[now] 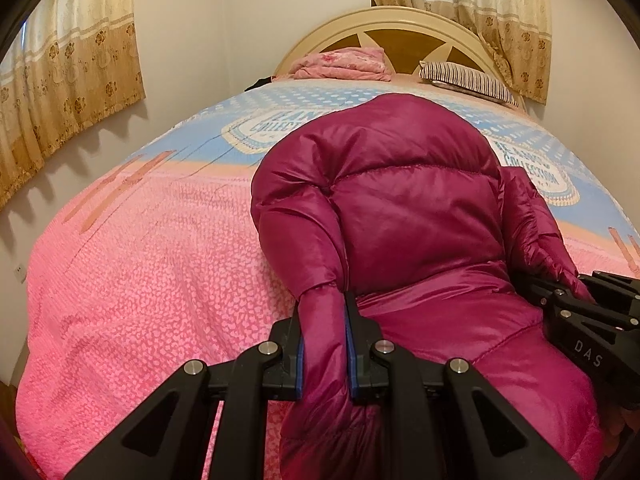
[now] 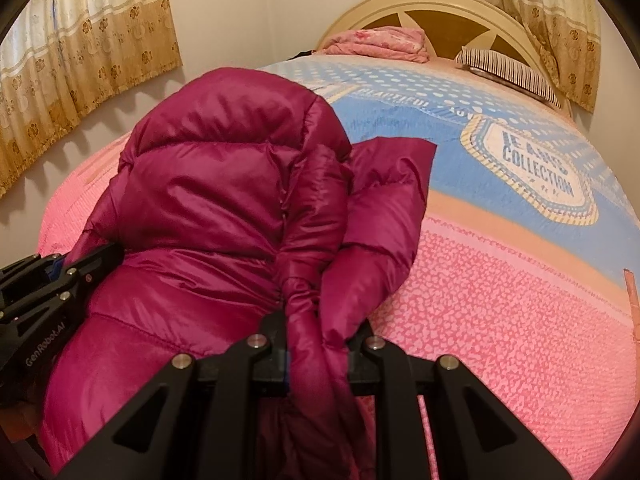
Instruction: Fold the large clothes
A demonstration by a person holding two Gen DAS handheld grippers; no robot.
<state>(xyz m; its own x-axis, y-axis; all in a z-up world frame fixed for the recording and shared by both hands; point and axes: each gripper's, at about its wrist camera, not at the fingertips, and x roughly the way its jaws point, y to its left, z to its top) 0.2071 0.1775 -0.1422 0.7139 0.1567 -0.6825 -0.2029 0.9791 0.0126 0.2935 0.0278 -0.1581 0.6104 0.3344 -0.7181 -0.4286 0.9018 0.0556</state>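
Pink and blue bedspread (image 1: pixel 132 248) is serving as my folding surface, broad and soft enough to carry the whole magenta puffer jacket (image 1: pixel 404 216), which is lying across its middle with the hood end toward the headboard (image 1: pixel 404 20). I am keeping both sleeves pinched so, I judge, they can be drawn across the body together. My left gripper (image 1: pixel 323 320) is clamping the left sleeve (image 1: pixel 316 320); my right gripper (image 2: pixel 320 344) is clamping the bunched right sleeve (image 2: pixel 340 280). 2 bedding items are sitting well clear: a folded pink quilt (image 1: pixel 344 62) and a striped pillow (image 1: pixel 468 80).
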